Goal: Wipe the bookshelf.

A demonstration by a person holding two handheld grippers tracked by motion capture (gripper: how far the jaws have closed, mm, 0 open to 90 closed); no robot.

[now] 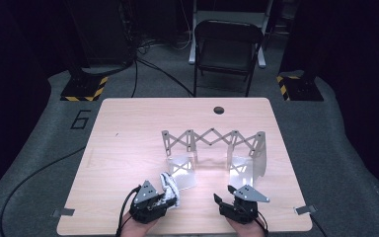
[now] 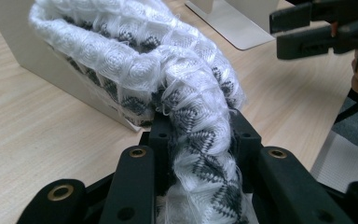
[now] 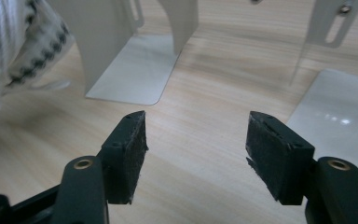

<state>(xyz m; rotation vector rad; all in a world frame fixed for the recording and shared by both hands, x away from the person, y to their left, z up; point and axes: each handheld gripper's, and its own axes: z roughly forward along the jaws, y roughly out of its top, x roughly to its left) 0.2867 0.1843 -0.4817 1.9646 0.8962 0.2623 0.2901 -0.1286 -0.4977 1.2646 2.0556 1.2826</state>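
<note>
L gripper [image 2: 193,140]: jaws clamped on the white sock [image 2: 168,79] w/ black pattern, held just above the table [image 1: 128,123] at the near edge.
R gripper [image 3: 196,154]: jaws apart, nothing btwn them (hovers beside, near edge).
Progress: sock picked up; hanging it on the rack looks left to do, prob.
Rack [image 1: 212,140]: metal folding rack mid-table, nothing on it.
Containers: none seen.

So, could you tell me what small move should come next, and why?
Probably bring the open right gripper across to the free end of the knitted cloth, since the left gripper pinches only one end and the rest droops by the metal rack.
</note>
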